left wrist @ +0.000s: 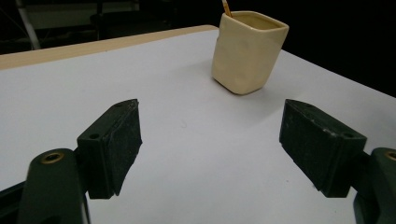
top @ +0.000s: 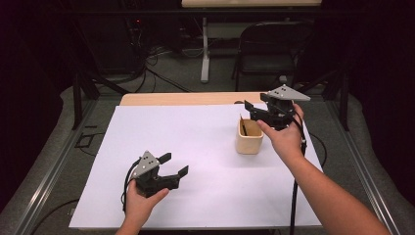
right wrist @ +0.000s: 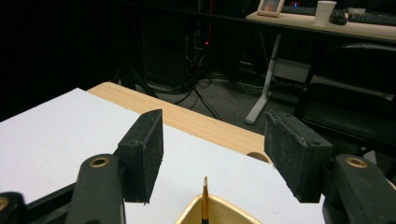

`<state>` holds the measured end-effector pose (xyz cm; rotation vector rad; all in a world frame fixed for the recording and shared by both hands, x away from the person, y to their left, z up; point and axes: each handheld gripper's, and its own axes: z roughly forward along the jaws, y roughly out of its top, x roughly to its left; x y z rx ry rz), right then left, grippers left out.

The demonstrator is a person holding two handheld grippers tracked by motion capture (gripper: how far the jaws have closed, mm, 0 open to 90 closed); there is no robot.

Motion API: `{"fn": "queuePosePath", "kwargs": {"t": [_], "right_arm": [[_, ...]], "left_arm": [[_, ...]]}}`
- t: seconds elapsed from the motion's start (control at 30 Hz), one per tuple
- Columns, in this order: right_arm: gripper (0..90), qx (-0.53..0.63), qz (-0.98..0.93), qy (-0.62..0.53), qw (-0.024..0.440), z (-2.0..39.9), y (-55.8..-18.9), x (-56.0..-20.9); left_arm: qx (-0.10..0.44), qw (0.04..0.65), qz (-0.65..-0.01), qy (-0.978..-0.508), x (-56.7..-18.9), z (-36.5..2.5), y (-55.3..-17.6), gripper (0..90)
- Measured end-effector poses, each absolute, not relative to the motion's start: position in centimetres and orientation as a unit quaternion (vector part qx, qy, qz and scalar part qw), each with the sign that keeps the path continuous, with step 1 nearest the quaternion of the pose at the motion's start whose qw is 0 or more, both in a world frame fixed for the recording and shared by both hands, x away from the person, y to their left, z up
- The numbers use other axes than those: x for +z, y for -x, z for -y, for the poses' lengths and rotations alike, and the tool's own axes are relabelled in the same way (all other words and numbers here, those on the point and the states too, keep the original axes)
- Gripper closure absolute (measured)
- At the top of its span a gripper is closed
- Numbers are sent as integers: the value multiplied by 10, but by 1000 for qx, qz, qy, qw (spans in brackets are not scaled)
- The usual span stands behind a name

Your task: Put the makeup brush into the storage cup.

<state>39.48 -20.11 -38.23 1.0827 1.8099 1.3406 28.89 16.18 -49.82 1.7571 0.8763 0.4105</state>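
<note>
cup (top: 249, 139): cream, upright on white sheet (top: 195, 147), right of centre, far half | stick (right wrist: 205, 198): stands inside cup, tip above rim | right gripper (top: 255, 111): above cup's far side, jaws apart, empty | left gripper (top: 173, 164): near left, released, well apart from cup

This looks like a lab or recording workspace. A white sheet (top: 205, 161) covers a wooden table (top: 186, 99) ringed by dark curtains, with loose cables (top: 161, 73) on grey carpet. Behind stand a folding chair (top: 269, 49) and a desk (right wrist: 327, 25) holding keyboards and a paper cup (right wrist: 325, 11).
</note>
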Motion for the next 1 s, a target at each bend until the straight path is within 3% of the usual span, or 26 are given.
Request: {"fn": "queuePosePath", "kwargs": {"t": [1.0], "right_arm": [[376,533,-714,-357,280,198,-368,-378]], "left_arm": [[170,536,-370,-739,-497,-165,-289,207]]}}
